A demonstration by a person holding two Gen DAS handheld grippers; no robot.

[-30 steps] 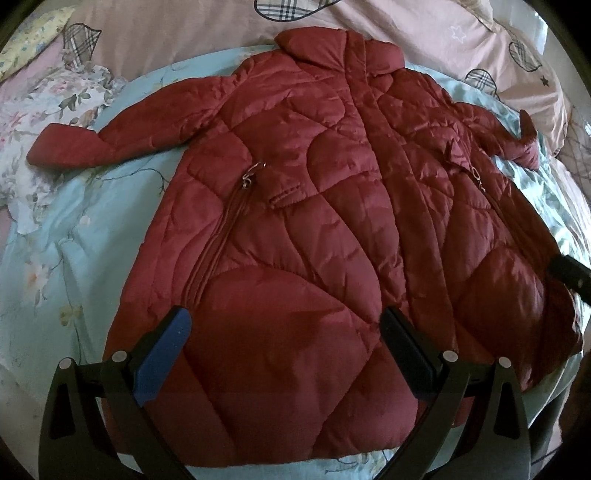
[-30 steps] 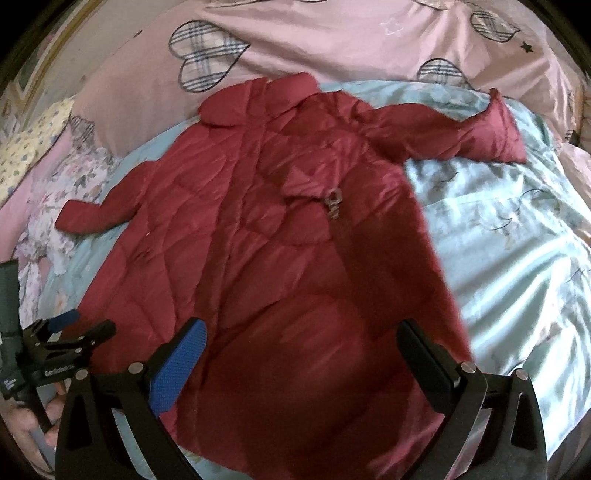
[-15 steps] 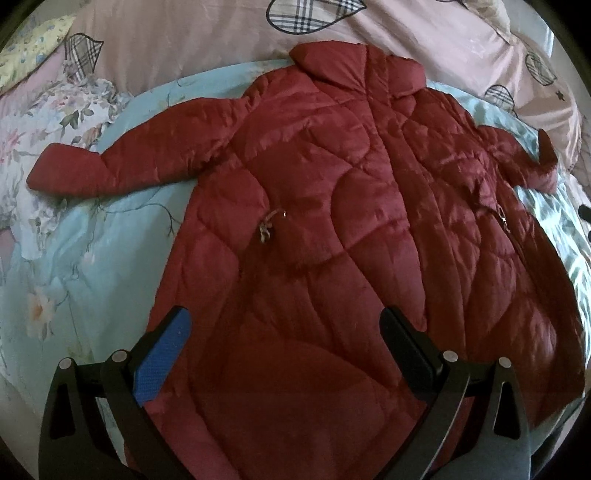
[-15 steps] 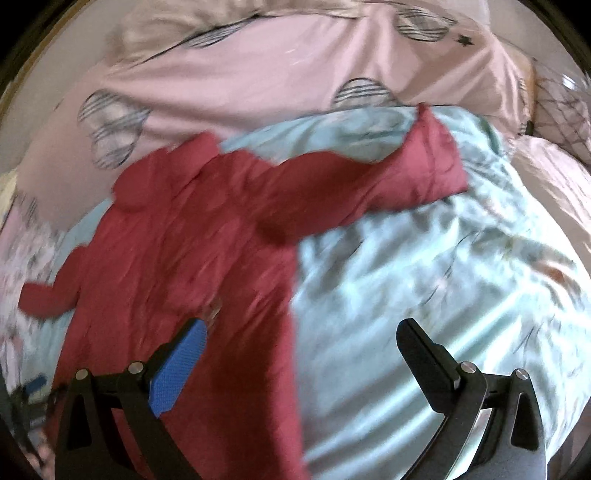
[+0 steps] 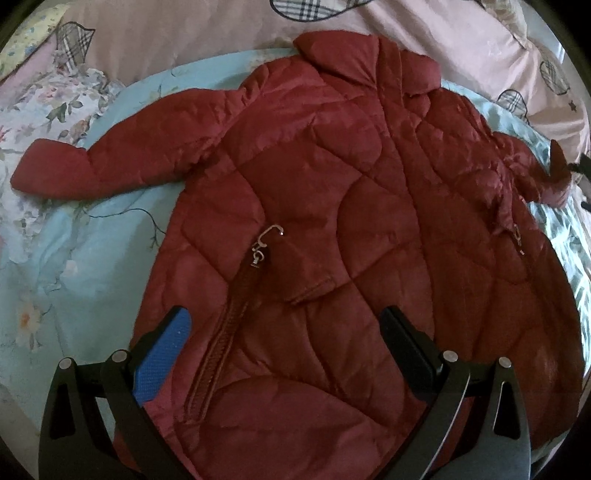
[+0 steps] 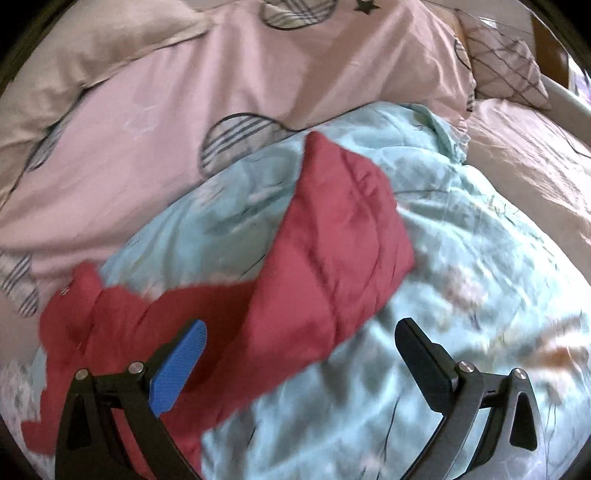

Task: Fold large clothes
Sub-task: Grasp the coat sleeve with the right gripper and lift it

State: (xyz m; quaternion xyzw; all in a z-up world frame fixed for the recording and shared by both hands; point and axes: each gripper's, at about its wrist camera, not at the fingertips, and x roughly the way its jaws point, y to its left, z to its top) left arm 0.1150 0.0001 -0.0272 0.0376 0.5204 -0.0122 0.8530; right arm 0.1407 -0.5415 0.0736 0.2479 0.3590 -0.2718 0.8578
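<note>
Through the left wrist view I've got the red quilted jacket point(image 5: 332, 221) spread flat, front side up, filling the middle of the frame on a light blue floral quilt point(image 5: 55, 277). Collar point(image 5: 369, 62) sits at the top centre, right against the pink bedding with checked hearts point(image 5: 184, 33). One sleeve point(image 5: 110, 162) stretches out to the left edge of the frame, its cuff resting near a flowered white cloth point(image 5: 48, 99) in the upper left. A pocket zipper with a metal pull point(image 5: 264, 245) runs down the lower middle. My left hand-held gripper point(image 5: 284, 354) hovers over the lower jacket, jaws spread wide, nothing between them; the blue pad point(image 5: 162, 358) is over the jacket's side edge, the black finger point(image 5: 406, 354) over the quilted front.

Over to the right wrist view, a bit blurred. The other sleeve point(image 6: 332, 266) lies diagonally across the middle of the frame on the blue quilt point(image 6: 480, 277), its cuff end pointing toward the top centre where the pink bedding point(image 6: 166, 110) starts. My right hand-held gripper point(image 6: 301, 365) is wide open too, holding nothing, with the blue pad point(image 6: 177, 365) over the red fabric at lower left and the black finger point(image 6: 424, 362) over bare quilt at lower right. Whether either finger touches the fabric, I can't tell. A patterned cushion point(image 6: 506, 70) sits in the upper right corner.
</note>
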